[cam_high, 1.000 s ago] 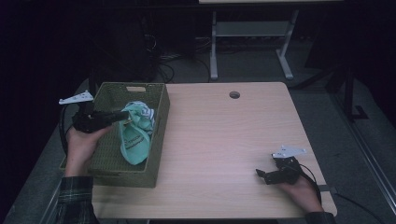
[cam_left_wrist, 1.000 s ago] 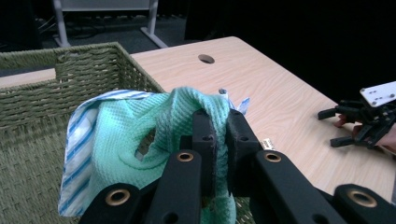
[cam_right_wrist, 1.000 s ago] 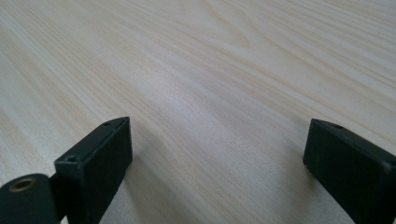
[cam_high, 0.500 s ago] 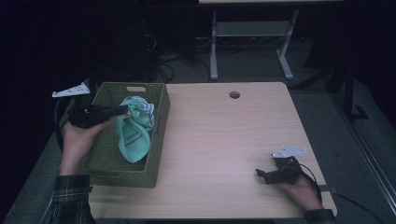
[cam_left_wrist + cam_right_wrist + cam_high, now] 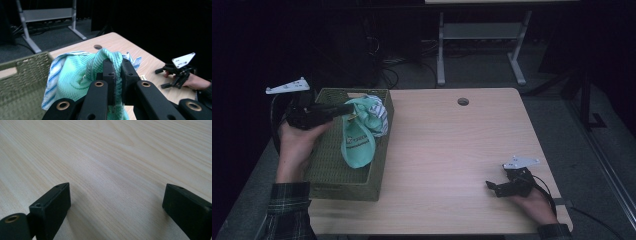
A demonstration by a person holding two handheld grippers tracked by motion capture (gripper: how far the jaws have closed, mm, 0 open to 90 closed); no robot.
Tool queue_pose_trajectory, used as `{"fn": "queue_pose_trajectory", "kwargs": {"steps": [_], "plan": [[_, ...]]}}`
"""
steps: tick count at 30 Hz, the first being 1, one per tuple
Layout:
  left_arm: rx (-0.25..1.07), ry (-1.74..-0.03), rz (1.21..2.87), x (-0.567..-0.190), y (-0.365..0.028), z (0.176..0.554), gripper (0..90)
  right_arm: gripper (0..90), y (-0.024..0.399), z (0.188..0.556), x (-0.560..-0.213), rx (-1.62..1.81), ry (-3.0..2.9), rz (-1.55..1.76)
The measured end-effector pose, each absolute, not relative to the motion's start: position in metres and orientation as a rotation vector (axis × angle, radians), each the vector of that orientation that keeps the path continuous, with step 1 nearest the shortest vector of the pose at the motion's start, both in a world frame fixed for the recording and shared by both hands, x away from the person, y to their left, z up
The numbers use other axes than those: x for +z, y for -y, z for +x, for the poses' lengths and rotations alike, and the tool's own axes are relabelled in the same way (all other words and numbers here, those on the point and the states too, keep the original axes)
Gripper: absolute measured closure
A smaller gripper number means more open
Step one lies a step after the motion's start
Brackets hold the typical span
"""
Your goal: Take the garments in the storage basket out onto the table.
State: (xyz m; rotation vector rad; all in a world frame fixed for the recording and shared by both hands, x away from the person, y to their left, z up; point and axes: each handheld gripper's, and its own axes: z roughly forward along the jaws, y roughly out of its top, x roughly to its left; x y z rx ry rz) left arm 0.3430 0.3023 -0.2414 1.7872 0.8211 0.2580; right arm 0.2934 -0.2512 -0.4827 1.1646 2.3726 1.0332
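Green cloth [image 5: 358,145] hangs from the left gripper [image 5: 346,108], whose jaws are pinched tight on its top fold. It dangles over the woven basket [image 5: 332,177] at the left side of the table [image 5: 452,150], with a blue striped cloth [image 5: 378,115] bunched against it. Far away by the near right edge, the right gripper [image 5: 493,187] rests with its jaws spread wide over bare wood

Dim, dark surroundings; evenly lit tabletop [image 5: 452,150], soft shadows, slightly blurred foreground.
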Motion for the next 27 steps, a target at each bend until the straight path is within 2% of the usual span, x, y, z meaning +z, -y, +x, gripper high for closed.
{"fn": "queue_pose_trajectory", "kwargs": {"steps": [27], "plan": [[0.162, -0.666, 1.836, -0.236, -0.227, 0.343, 83.6, 7.7, 0.251, 0.293, -0.483, 1.033, -2.373, 1.164]]}}
